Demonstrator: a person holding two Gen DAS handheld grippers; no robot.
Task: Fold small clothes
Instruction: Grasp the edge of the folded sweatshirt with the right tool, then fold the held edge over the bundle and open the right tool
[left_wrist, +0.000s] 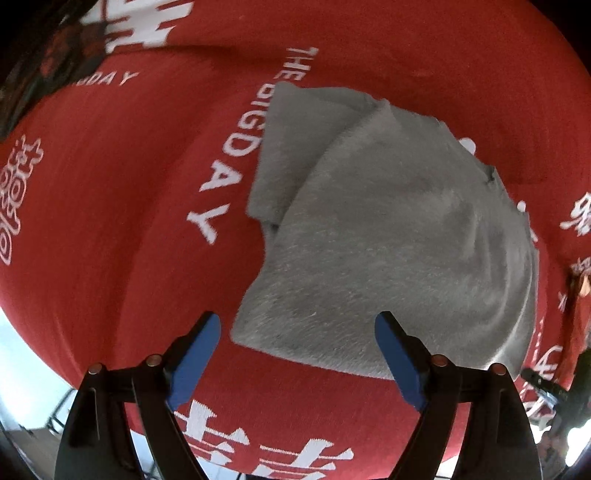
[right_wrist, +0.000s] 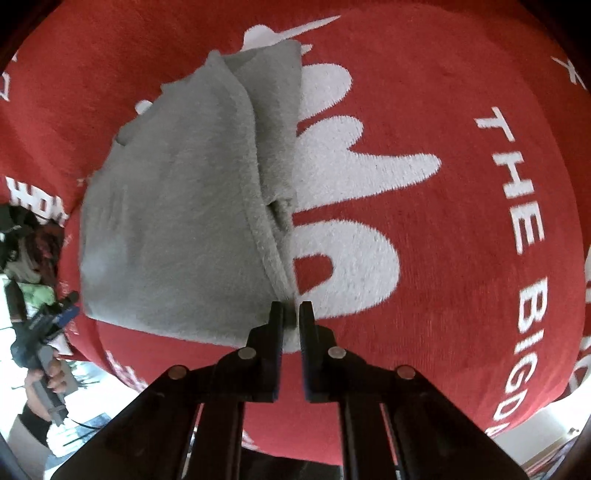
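Observation:
A grey fleecy cloth lies folded on a red table cover with white lettering, one layer lapped over another. My left gripper hangs straight above the cloth's near corner, its blue pads wide apart and open, with nothing pressed between them. In the right wrist view the same cloth fills the left half. My right gripper is shut at the near end of the cloth's folded right edge, and grey fabric shows between its black fingertips.
The red cover drapes over the table's rounded near edge, with pale floor below. At the left of the right wrist view a hand holds the other gripper. Dark patterned clutter sits at the far left corner.

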